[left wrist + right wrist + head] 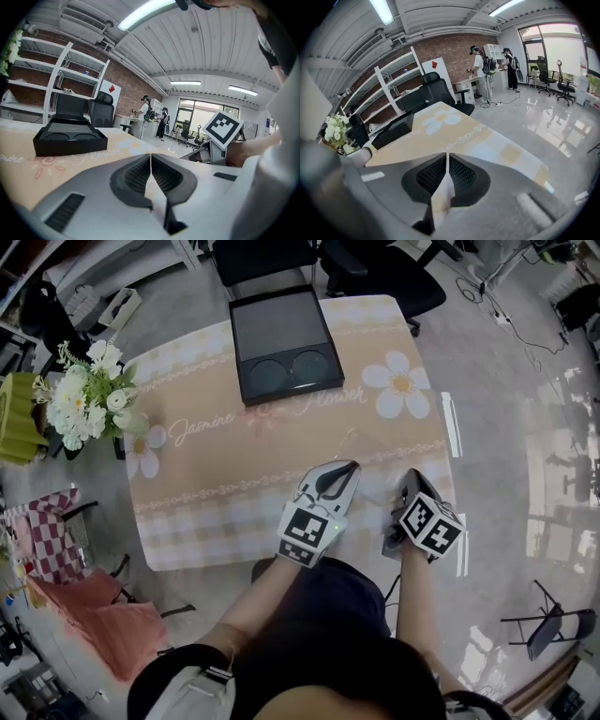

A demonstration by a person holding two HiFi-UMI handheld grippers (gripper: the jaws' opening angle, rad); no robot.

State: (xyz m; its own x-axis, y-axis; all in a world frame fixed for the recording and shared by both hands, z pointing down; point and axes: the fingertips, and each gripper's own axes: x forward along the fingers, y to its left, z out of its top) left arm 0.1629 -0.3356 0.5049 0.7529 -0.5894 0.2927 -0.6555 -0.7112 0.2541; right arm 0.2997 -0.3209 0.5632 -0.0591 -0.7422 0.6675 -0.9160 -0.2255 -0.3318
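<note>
My left gripper [350,467] and right gripper [409,480] hover side by side over the near edge of the table [216,479], which has a peach flower-print cloth. Both are shut. A thin clear sheet [375,457] shows faintly between and just beyond the tips. A pale sliver of it sits pinched between the left pads [151,159] and the right pads [447,159]. A black tray [235,343] with two round recesses lies at the far edge, well away from both grippers. The left gripper view shows this tray [70,142] to the left and the right gripper's marker cube [224,127] alongside.
White flowers [89,390] in a vase stand at the table's left edge beside a green box [17,418]. Black office chairs [375,263] sit beyond the far side. A checked cloth on a chair [52,531] is at the left. Two people [492,65] stand far across the room.
</note>
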